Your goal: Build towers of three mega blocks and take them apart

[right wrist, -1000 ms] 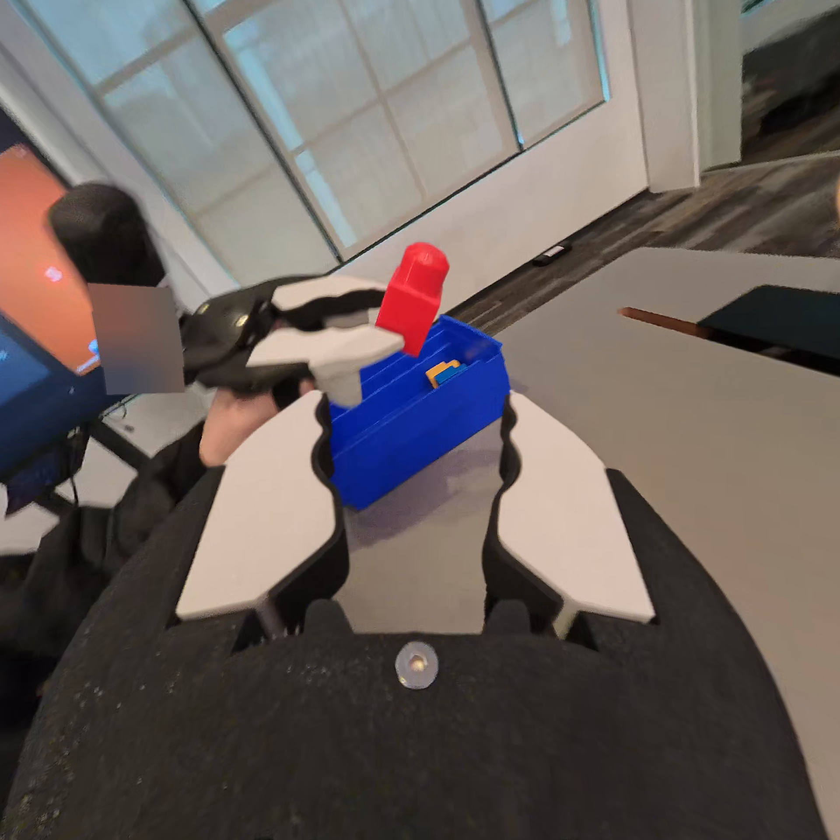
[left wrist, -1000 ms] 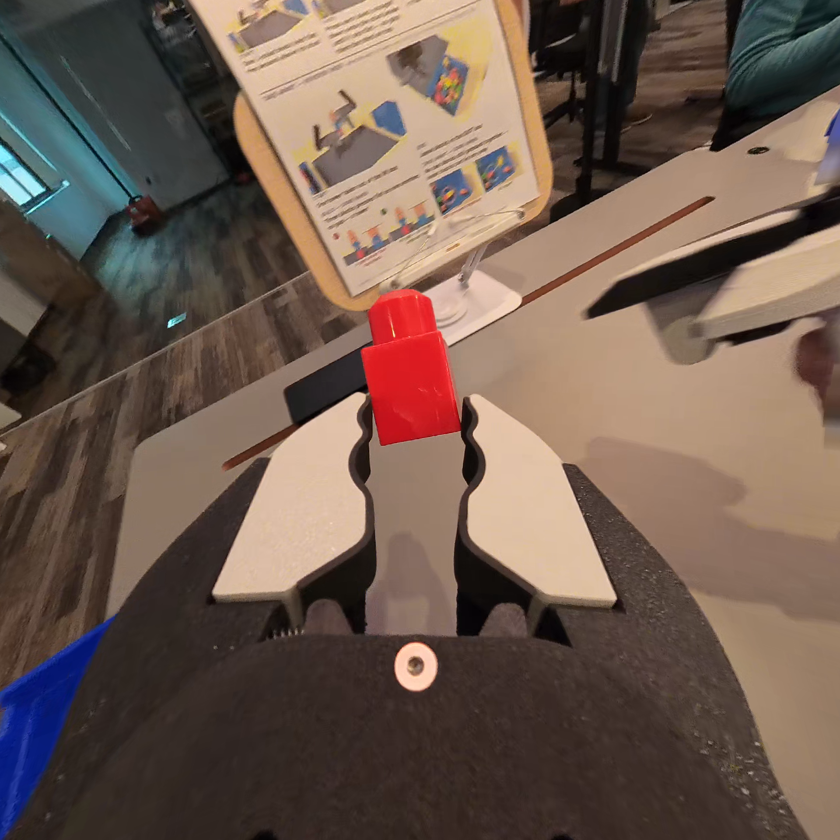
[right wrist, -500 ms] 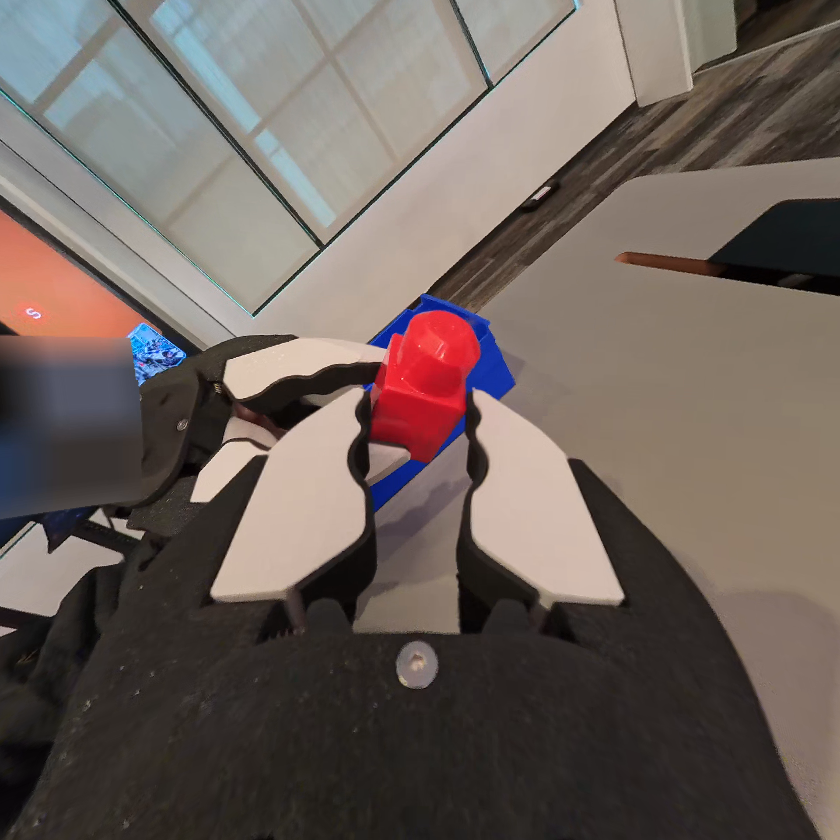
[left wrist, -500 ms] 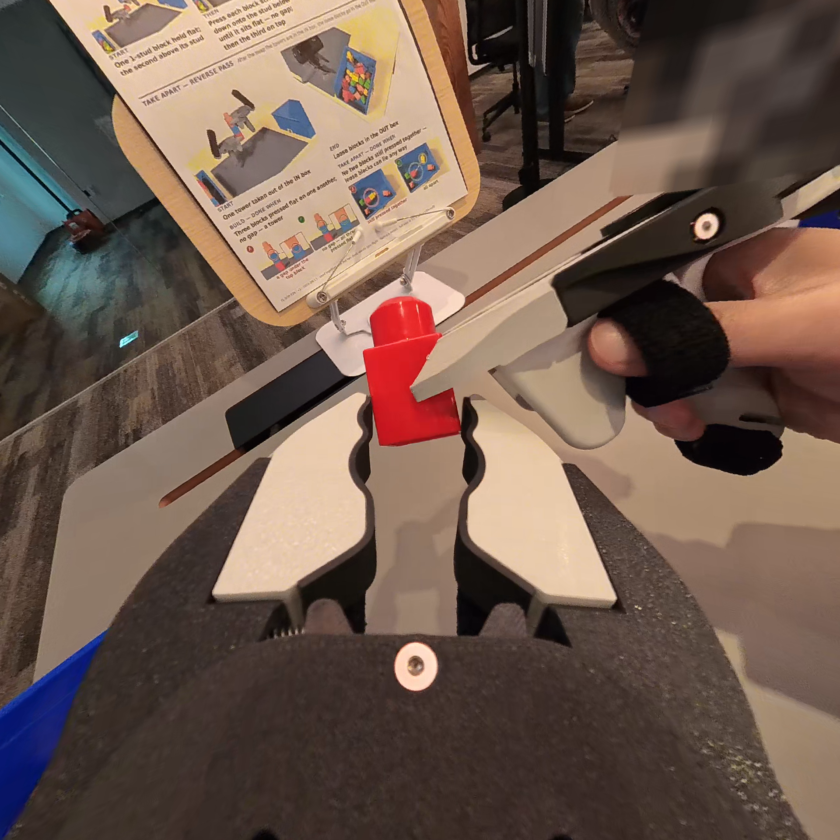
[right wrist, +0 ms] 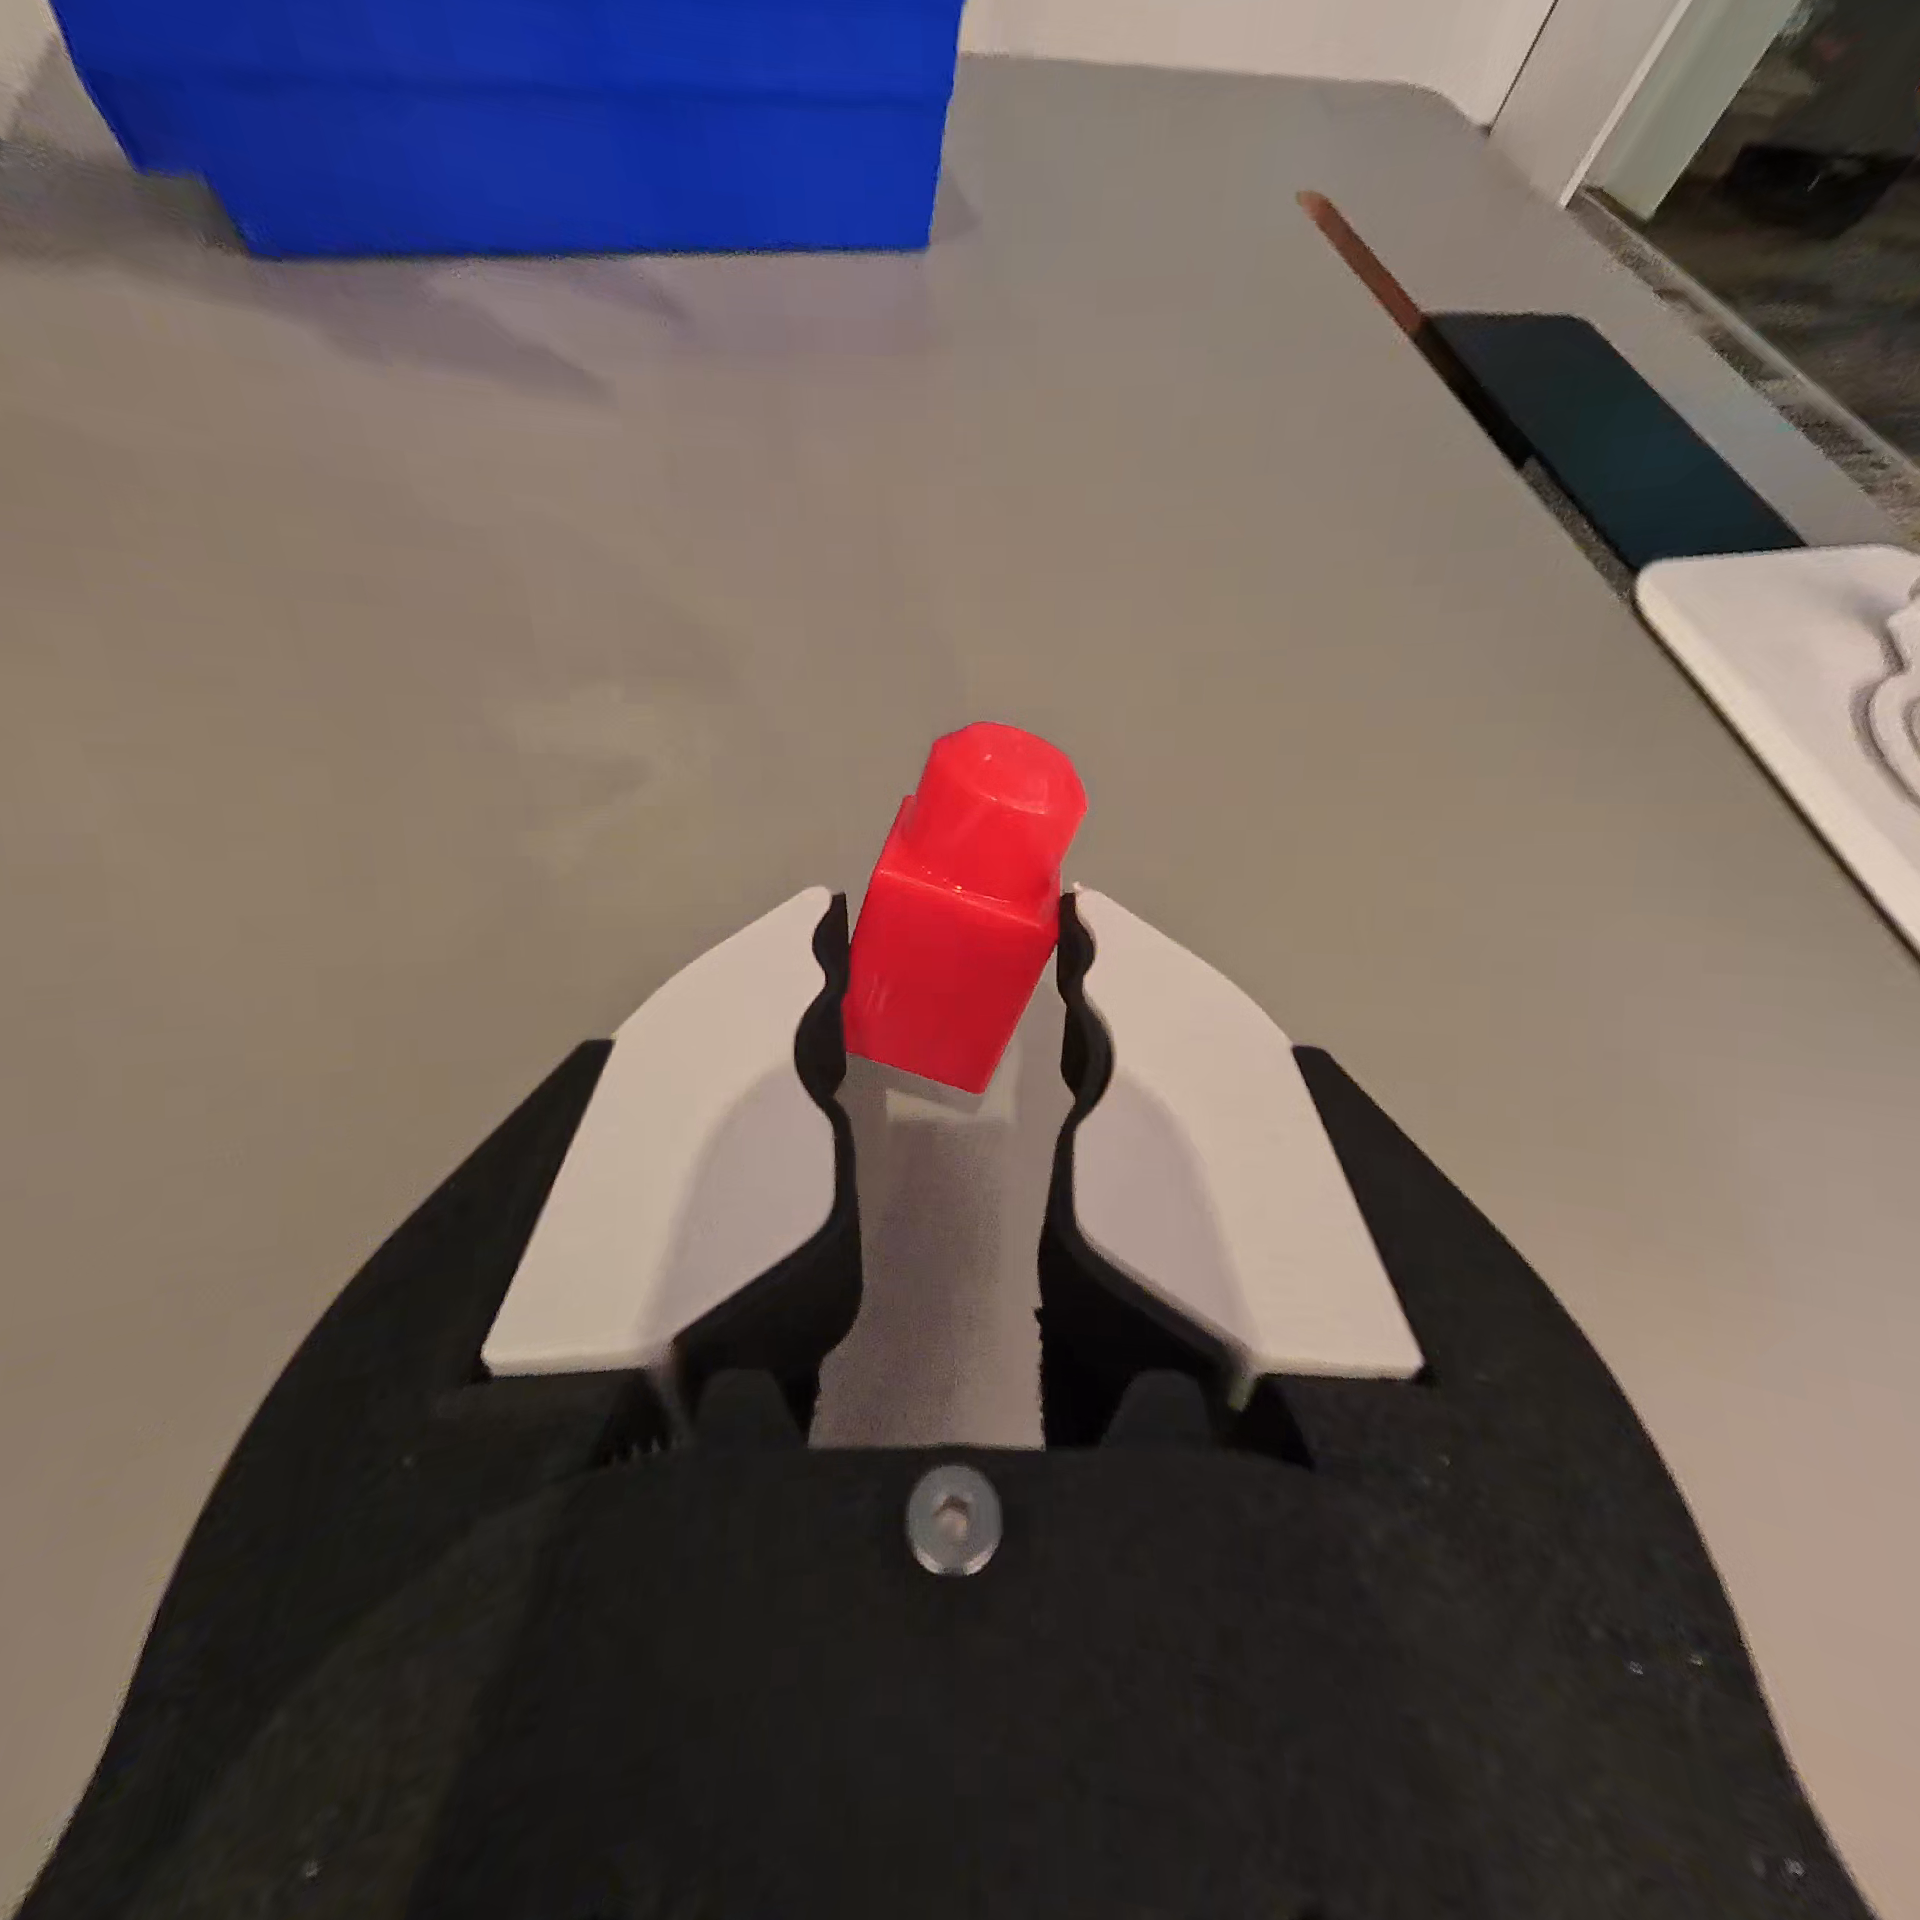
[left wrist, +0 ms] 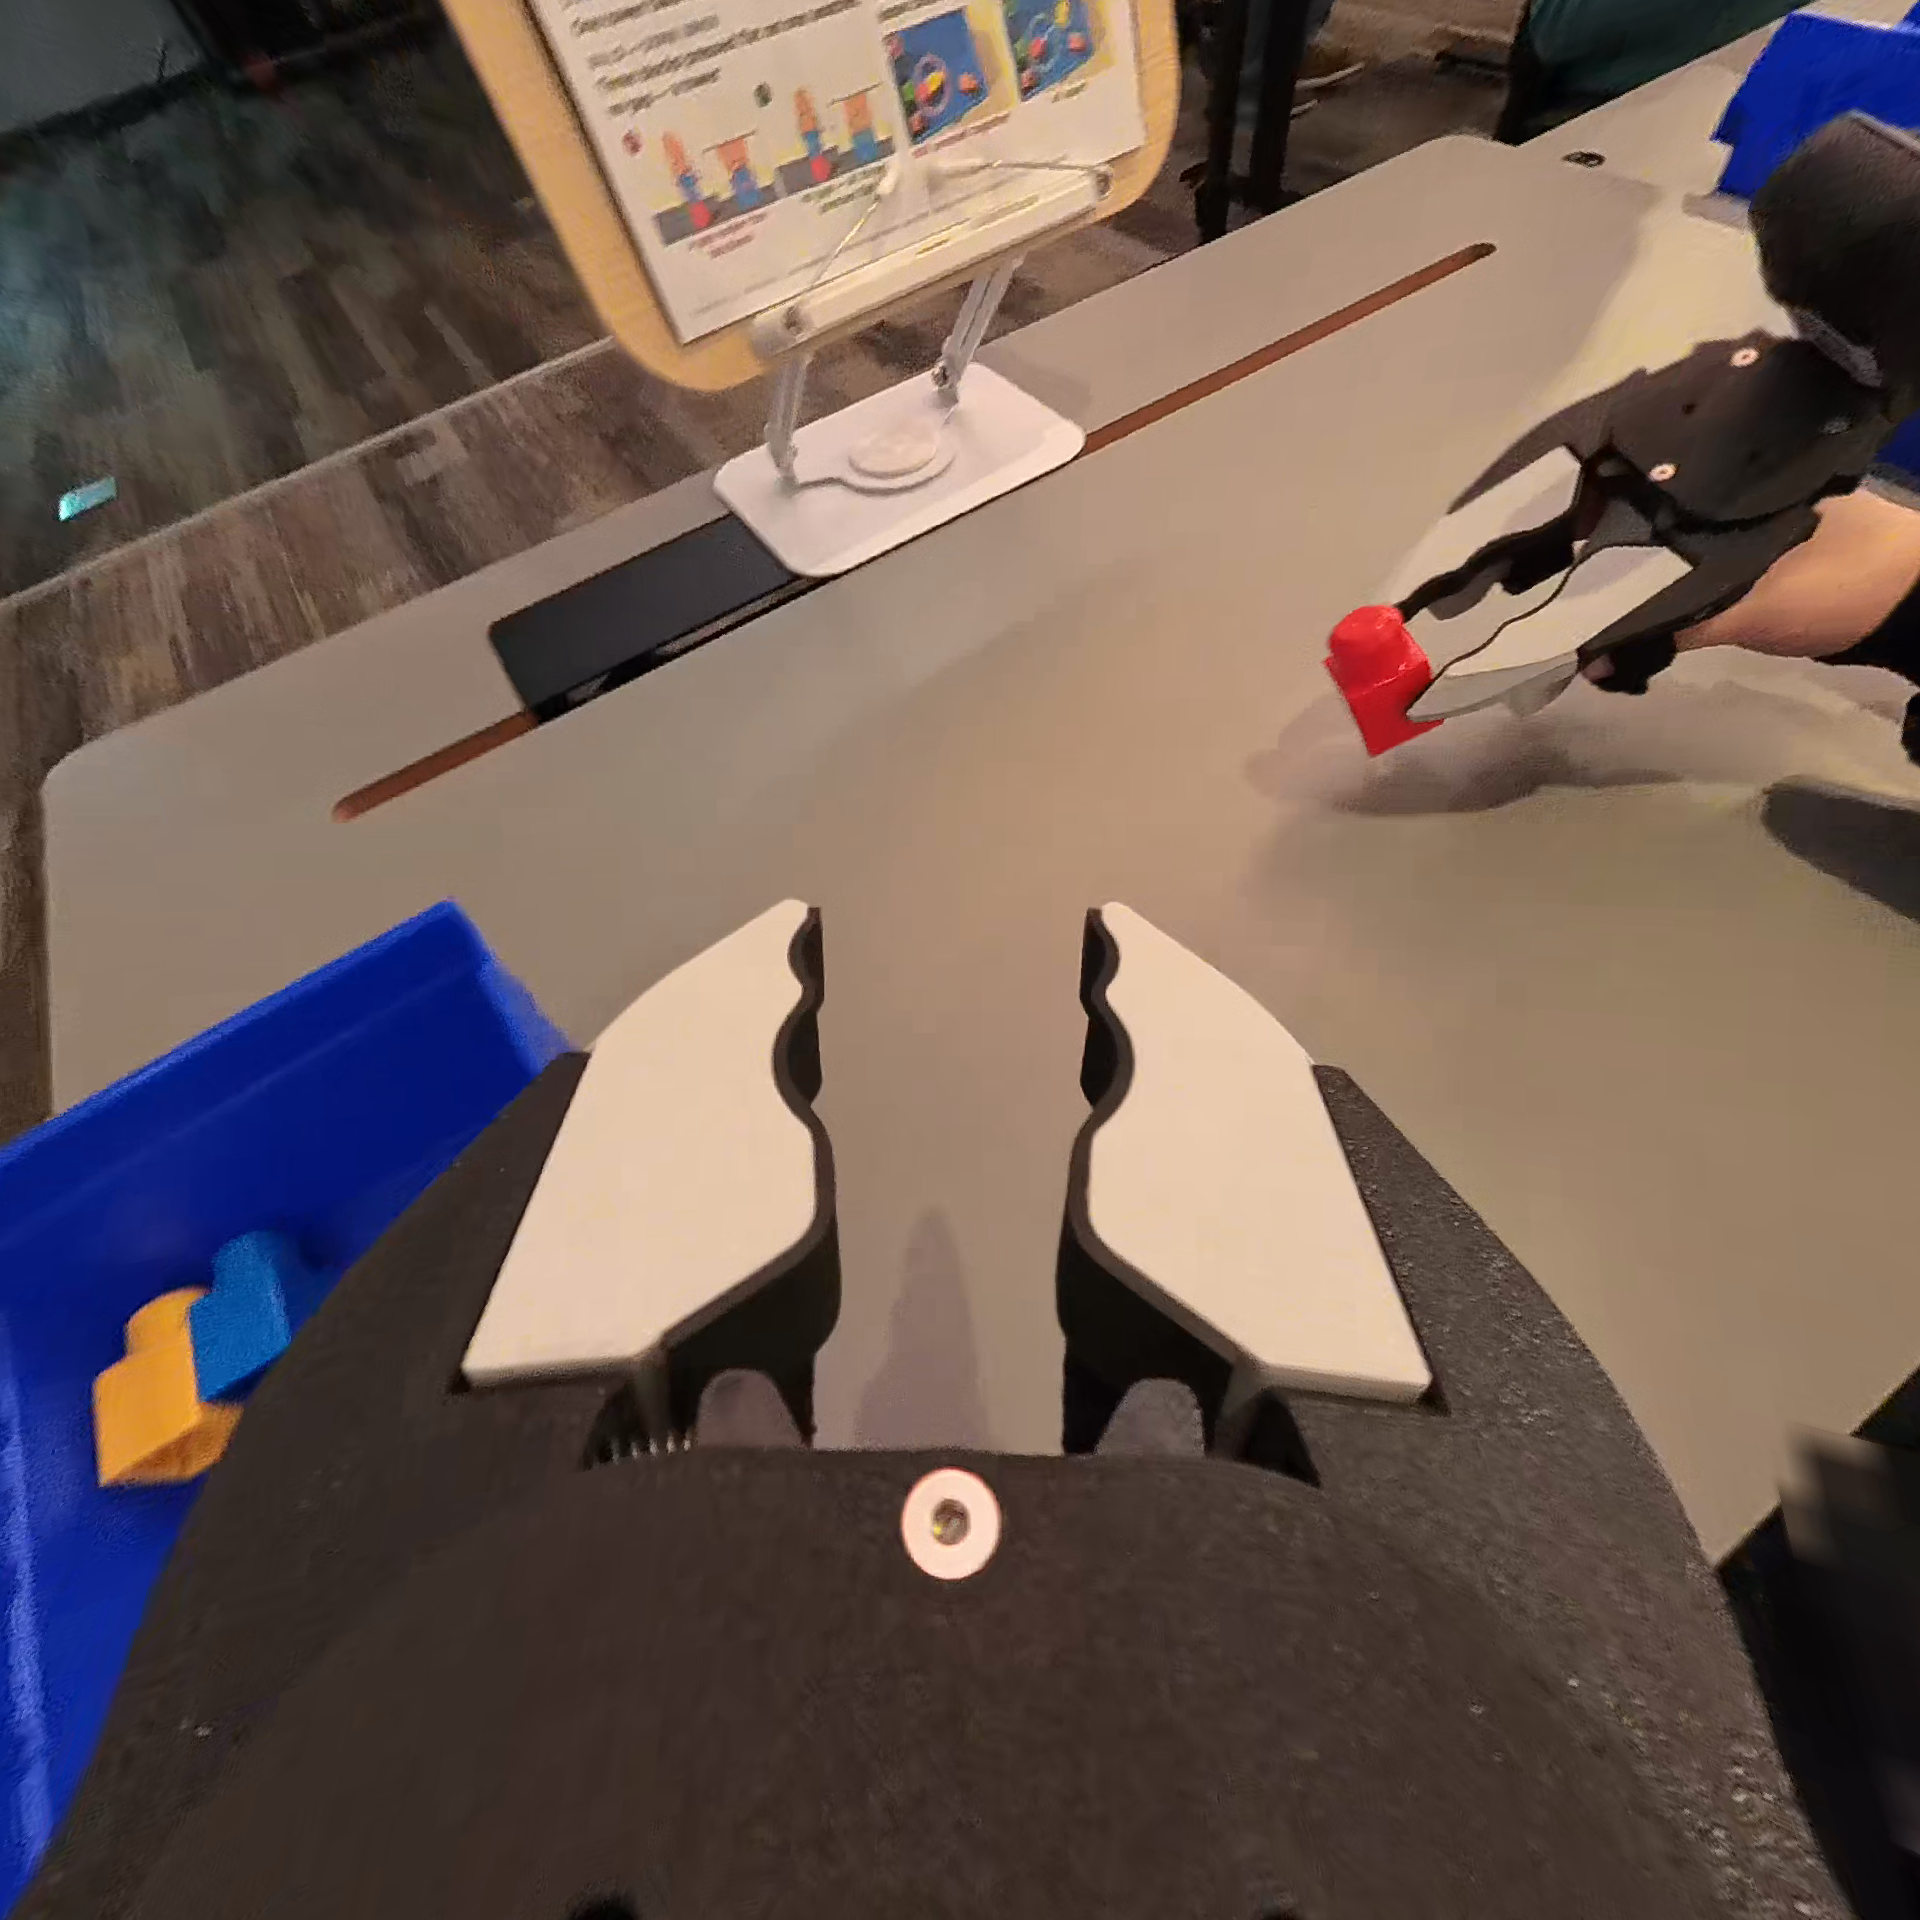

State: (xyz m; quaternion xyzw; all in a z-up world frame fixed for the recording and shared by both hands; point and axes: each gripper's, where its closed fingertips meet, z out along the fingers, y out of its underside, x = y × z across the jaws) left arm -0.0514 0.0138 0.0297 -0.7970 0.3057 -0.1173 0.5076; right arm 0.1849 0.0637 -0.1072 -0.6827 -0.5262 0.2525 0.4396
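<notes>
My right gripper (right wrist: 954, 904) is shut on a red one-stud block (right wrist: 956, 925) and holds it tilted, just above the grey table (right wrist: 520, 623). In the left wrist view that gripper (left wrist: 1423, 665) shows far right with the red block (left wrist: 1371, 675) low over the table. My left gripper (left wrist: 948, 920) is open and empty, beside a blue bin (left wrist: 260, 1049) at its left. In that bin lie an orange block (left wrist: 151, 1392) and a blue block (left wrist: 244, 1314), joined together.
An instruction board on a white stand (left wrist: 894, 457) stands at the table's far edge, by a black panel (left wrist: 644, 623) and a brown slot (left wrist: 1288, 343). Another blue bin (left wrist: 1808, 94) sits far right. The stand's base (right wrist: 1808, 707) lies to the red block's right.
The red block passed from my left gripper to my right gripper. The left gripper opened and drew back to the blue bin. The right gripper carried the block away and down toward the table.
</notes>
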